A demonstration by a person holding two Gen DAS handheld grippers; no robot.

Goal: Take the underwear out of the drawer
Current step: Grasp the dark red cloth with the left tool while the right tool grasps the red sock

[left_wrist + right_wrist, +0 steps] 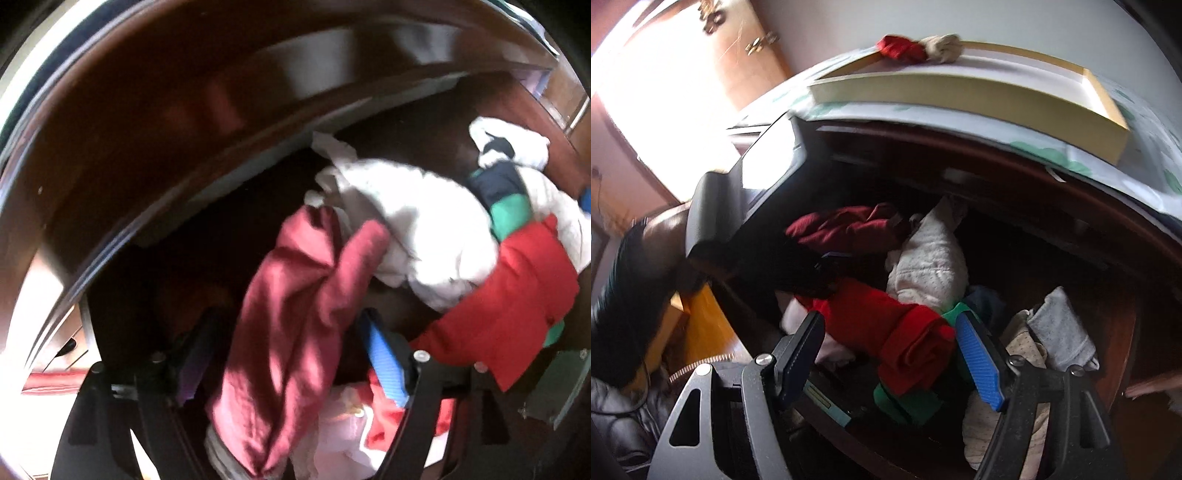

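Note:
The dark wooden drawer (1071, 236) is open and full of crumpled clothes. In the left wrist view my left gripper (291, 354) is open inside the drawer, with a maroon garment (295, 314) hanging between its fingers; I cannot tell if it is pinched. White cloth (406, 221) and a bright red roll (517, 295) lie to its right. In the right wrist view my right gripper (890, 350) is open, its fingers on either side of the bright red roll (908, 339), above green fabric (912, 402). The left gripper's dark body (746, 192) reaches toward the maroon garment (849, 225).
A shallow yellow-edged tray (997, 99) sits on the dresser top, with a red and a beige bundle (916, 48) on its far side. White dotted cloth (931, 266) and grey and cream pieces (1056, 332) fill the drawer's right. Bright window at left.

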